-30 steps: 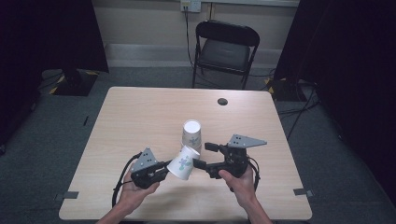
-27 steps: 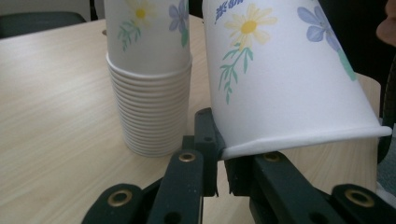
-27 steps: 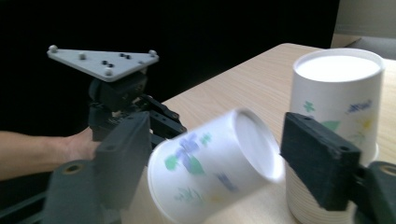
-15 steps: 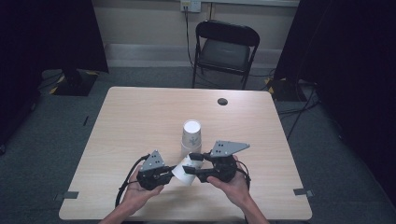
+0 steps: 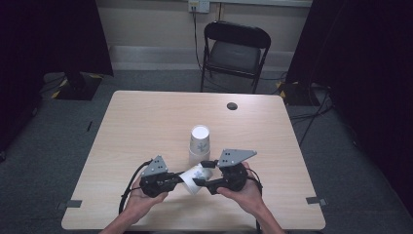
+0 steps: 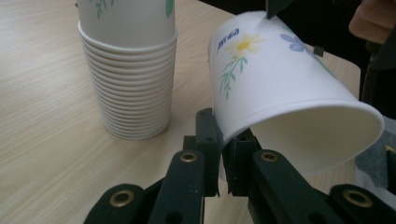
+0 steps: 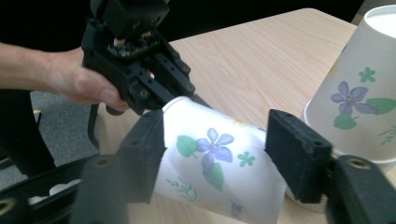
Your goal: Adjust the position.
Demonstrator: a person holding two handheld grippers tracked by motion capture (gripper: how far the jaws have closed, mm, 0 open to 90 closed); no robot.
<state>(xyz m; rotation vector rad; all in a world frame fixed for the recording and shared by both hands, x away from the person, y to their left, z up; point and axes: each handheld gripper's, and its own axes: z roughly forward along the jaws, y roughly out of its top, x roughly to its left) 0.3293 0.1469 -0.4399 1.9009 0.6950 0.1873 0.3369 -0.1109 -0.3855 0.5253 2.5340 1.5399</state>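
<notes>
cup [image 5: 195,174]: lying sideways above the table [image 5: 146,122], between my two grippers, just in front of the stack [image 5: 199,144]
left gripper [image 6: 219,154]: clamped on the cup's rim, wall pinched between the jaws
right gripper [image 7: 215,158]: jaws straddle the cup's base end, just been opening; left pad touching, right pad looks slightly off, so not gripping
stack: upside-down cups, upright, mid-table, just beside the held cup

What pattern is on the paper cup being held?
White with flowers on the paper cup, clearest in the right gripper view.
</notes>
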